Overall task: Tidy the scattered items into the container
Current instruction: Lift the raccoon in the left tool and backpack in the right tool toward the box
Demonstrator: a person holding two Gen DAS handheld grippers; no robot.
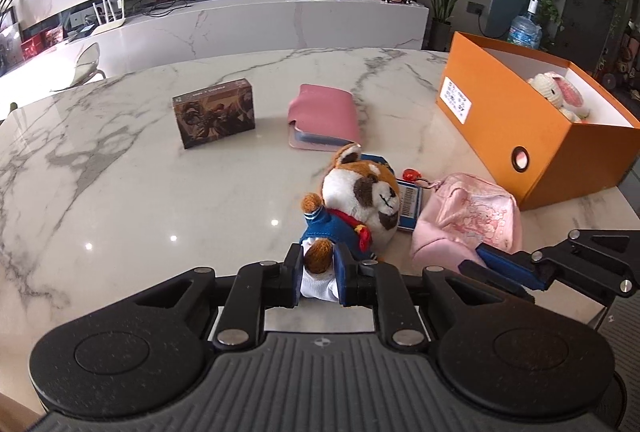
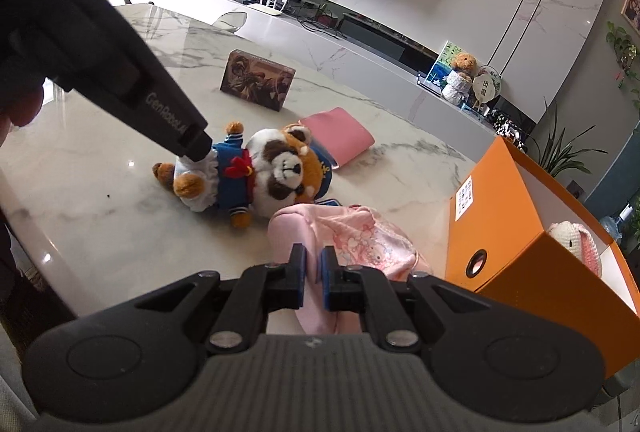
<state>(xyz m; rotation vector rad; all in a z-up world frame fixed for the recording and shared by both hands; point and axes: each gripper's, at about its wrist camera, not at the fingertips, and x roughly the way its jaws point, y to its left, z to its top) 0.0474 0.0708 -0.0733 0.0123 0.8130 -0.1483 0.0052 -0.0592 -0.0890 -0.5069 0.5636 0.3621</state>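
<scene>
Plush raccoon point(image 1: 352, 208) lying mid-table on the marble table point(image 1: 120, 192), soft and light, easily squashed; best pinched at a leg or the body. Brown-and-white, blue sailor jacket, red scarf. Left gripper point(image 1: 320, 272) clamped on its brown foot and white hem. Further right, pink pouch point(image 2: 352, 236): limp printed fabric, likely to sag, gripped at its near edge by the right gripper point(image 2: 313, 278), pinched tight. Far right, orange box point(image 2: 520, 232), open-topped, a knitted bunny point(image 2: 576, 238) already inside.
</scene>
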